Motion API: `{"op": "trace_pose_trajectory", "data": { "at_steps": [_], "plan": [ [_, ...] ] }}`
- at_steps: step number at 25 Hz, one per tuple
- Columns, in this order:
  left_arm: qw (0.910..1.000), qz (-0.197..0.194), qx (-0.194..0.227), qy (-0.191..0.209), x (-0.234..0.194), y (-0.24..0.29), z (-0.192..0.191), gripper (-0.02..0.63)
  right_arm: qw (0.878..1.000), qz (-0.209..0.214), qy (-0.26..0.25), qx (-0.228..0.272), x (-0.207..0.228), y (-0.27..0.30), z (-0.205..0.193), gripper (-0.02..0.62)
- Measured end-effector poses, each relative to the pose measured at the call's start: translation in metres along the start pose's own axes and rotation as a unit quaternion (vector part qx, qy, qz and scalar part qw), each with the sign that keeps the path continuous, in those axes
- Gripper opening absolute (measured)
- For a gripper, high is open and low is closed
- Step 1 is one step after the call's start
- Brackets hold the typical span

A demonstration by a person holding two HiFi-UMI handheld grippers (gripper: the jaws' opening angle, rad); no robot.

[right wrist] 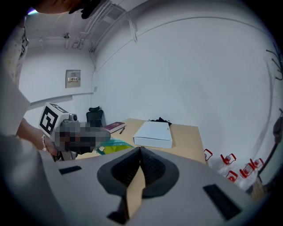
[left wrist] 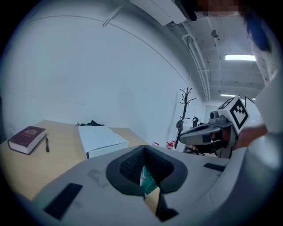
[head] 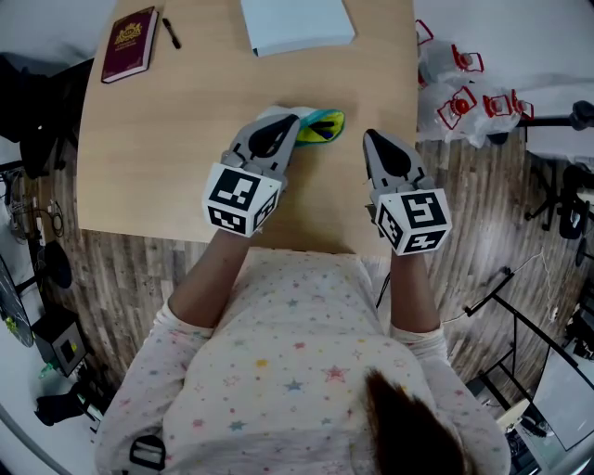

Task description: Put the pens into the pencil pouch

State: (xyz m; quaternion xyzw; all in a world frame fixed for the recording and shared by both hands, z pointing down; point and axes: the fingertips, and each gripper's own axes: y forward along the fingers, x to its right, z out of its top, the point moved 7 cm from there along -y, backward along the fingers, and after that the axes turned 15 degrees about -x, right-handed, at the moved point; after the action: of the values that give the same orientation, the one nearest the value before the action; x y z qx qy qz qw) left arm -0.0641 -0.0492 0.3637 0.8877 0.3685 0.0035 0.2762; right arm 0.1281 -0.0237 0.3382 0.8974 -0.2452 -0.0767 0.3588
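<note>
- Both grippers hover over the near edge of the wooden table (head: 158,158). The left gripper (head: 290,121) has its jaws pressed together with nothing pinched, and so does the right gripper (head: 369,135).
- The pencil pouch (head: 321,125), a teal/yellow/green one, lies flat on the table with the left gripper's tip right over its left end. In the left gripper view you can see it through the gap under the closed jaws, so it looks to be below them, not held.
- The only pen (head: 172,34) I can spot is a black one at the far left corner, well apart from the pouch. I can't tell whether the pouch is zipped or whether any pens are inside.
- My take on getting that pen in: one gripper should hold the pouch mouth steady and open. The other should take the pen mid-barrel, jaws across it, so it doesn't swing.
- It's thin and lies flat on the wood, so the jaws should come down low and close slowly, or it may roll off.
- The maroon book (head: 128,44) sits just beside the pen and could crowd the jaw on that side.
- The white box (head: 297,23) sits beyond the pouch, out of the way, and the table between pouch and pen looks bare.
</note>
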Motion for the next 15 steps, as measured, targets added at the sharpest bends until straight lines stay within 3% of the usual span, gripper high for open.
{"op": "trace_pose_trajectory", "data": {
  "at_steps": [7, 15],
  "plan": [
    [0.9999, 0.007, 0.014, -0.002, 0.001, -0.011, 0.007, 0.012, 0.999, -0.005, 0.009, 0.033, 0.004, -0.008, 0.007, 0.0],
    [0.9994, 0.014, 0.032, 0.004, 0.002, -0.027, 0.017, 0.012, 0.994, -0.009, 0.021, 0.103, 0.004, -0.023, 0.023, 0.0]
  ]
}}
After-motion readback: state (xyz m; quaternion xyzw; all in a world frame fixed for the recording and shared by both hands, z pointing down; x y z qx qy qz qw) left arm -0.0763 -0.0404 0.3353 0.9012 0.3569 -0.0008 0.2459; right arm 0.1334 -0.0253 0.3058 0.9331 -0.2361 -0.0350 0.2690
